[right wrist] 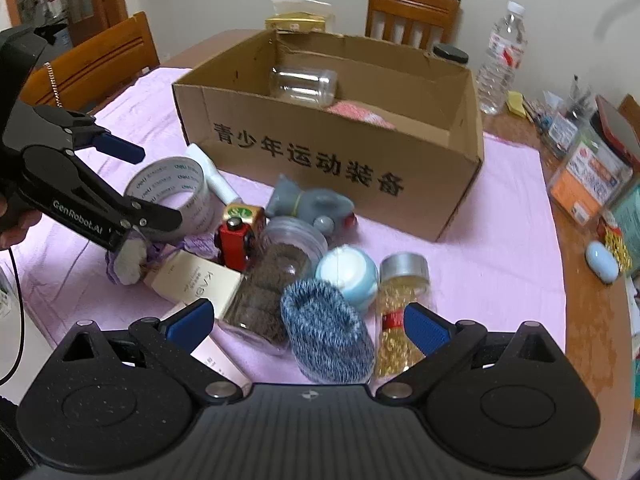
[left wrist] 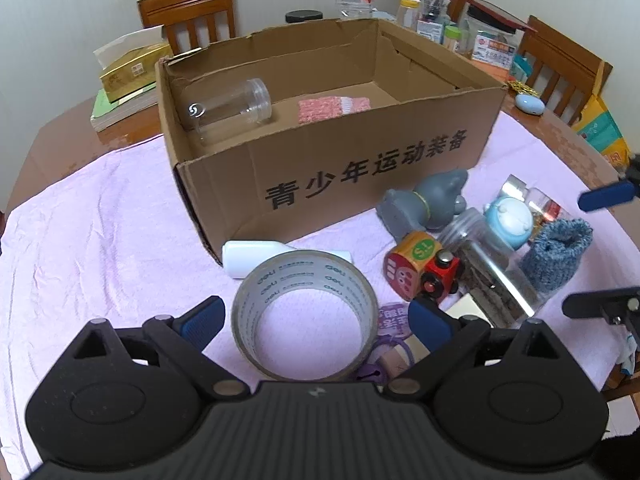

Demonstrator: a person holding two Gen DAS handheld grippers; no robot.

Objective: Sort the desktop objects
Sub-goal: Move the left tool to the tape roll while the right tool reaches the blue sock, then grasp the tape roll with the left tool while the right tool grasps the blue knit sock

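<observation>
Cardboard box (left wrist: 332, 168): largest item, open-topped, at the back of the pink cloth (left wrist: 100, 216) on the tabletop. It already holds a clear jar (left wrist: 226, 106) lying on its side and a pink knitted piece (left wrist: 332, 108). I take it as the sorting bin.

Tape roll (left wrist: 306, 316): my likely next pick. It lies flat just in front of the box, between the spread fingers of my left hand-held gripper (left wrist: 316, 320), which is open and not touching it. I judge it light, stiff and smooth-sided, so it may slip. I would pinch one wall, a finger inside the hole and one outside.

Jar of brown contents (right wrist: 272, 280): lies on its side in the clutter. Probably hard, and it could roll.

Blue knitted pouch (right wrist: 328, 336): soft, light and easy to squeeze. It sits between the wide-open fingers of my right hand-held gripper (right wrist: 308, 328), which holds nothing.

Grey toy (left wrist: 428, 200), white bottle (left wrist: 264, 258), toy train (left wrist: 440, 274), blue round toy (left wrist: 508, 220), and gold-filled jar (right wrist: 402, 312): crowded together. The bottle lies just behind the tape and the train just to its right, so my fingers could nudge them.
</observation>
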